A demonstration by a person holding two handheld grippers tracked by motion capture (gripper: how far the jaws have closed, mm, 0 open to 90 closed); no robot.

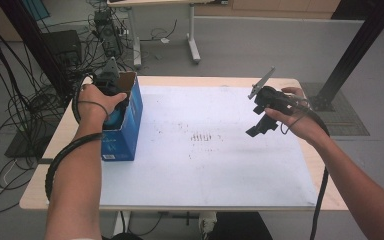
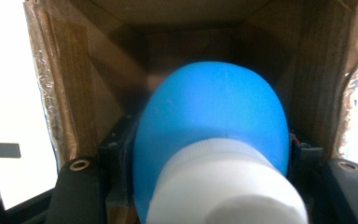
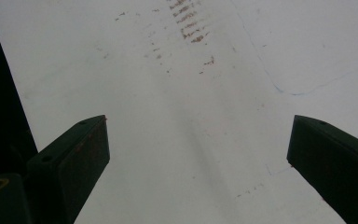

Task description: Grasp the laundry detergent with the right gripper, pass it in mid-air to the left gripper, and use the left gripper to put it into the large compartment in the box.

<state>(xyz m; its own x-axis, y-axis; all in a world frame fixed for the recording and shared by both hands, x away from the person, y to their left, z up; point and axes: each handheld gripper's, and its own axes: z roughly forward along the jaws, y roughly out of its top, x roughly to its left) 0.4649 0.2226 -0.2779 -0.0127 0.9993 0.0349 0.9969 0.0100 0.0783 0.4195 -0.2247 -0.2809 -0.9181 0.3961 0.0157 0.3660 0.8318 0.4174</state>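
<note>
Left gripper: your left gripper [image 2: 209, 154] is clenched on a blue bottle [image 2: 212, 126], one black jaw pressed against each side of its body.
Blue bottle: it has a rounded blue body and a white cap [image 2: 226, 184]; the cap end points back toward the camera on your gripper, and the blue end points into a box [image 2: 74, 84].
Where the bottle is: in the left gripper view the bottle sits in the mouth of the box, with brown cardboard walls on both sides of it and above it. Whether its far end touches the inside of the box, you cannot tell.
Box: from above, the box [image 1: 130, 127] is blue on the outside, stands at the left edge of the white mat [image 1: 220, 165], and opens at the top, where your left hand [image 1: 97, 102] holds the gripper in the opening.
Right gripper: your right gripper [image 1: 259, 127] is released, its two black jaws spread wide with nothing between them.
Right hand: your right hand [image 1: 295, 117] holds that gripper above the right part of the mat, well apart from the box, tilted down toward the mat.
Mat: the right gripper view looks down on the white surface [image 3: 200, 116], marked with small brown smudges [image 3: 186, 21].
Table: the mat lies on a light wooden table [image 1: 37, 192].
</note>
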